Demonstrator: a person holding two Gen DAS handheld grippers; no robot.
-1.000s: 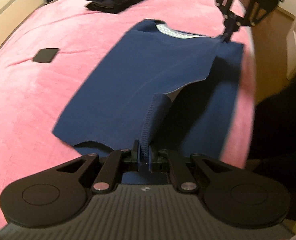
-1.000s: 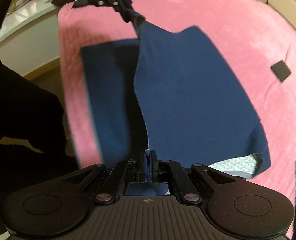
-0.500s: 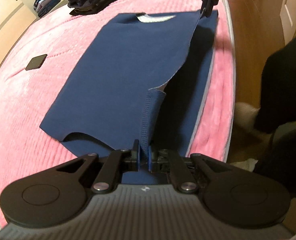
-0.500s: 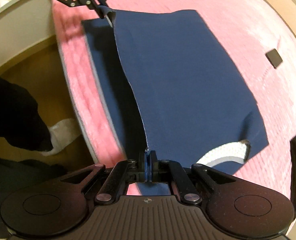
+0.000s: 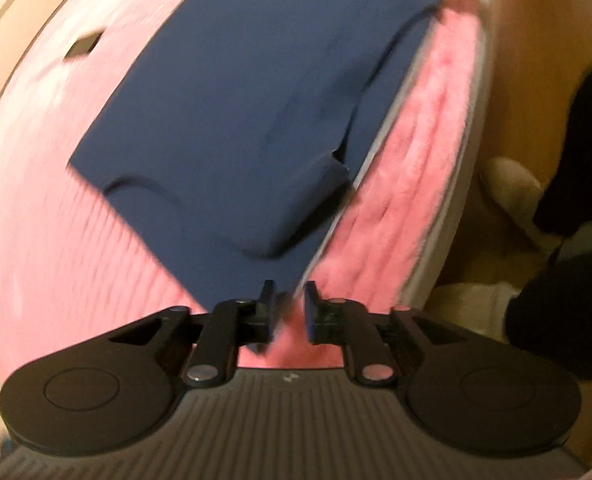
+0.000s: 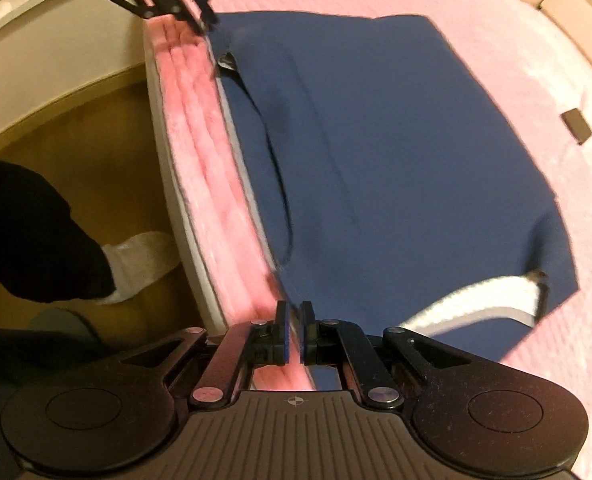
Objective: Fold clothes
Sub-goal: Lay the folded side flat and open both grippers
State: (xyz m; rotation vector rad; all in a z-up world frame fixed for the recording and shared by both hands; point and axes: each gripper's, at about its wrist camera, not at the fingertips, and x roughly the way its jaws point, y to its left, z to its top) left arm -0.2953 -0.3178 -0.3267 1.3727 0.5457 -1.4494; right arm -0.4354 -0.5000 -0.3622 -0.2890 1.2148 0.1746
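Left wrist view, left hand-held gripper (image 5: 286, 304): jaws apart, empty.
Right hand-held gripper (image 6: 295, 330): slightly parted, gripping nothing.
Navy shirt (image 5: 232, 92): flat on bed (image 5: 48, 248) ahead, side fold laid.
Remaining: further folds.

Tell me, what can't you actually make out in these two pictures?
- Left wrist view: the navy shirt's collar is cut off by the top edge.
- Left wrist view: motion blur smears the small dark object on the pink blanket; I cannot identify it.
- Right wrist view: the left claw's body runs off the top edge.
- Both views: the person is mostly out of frame; only dark clothing and a white sock show.
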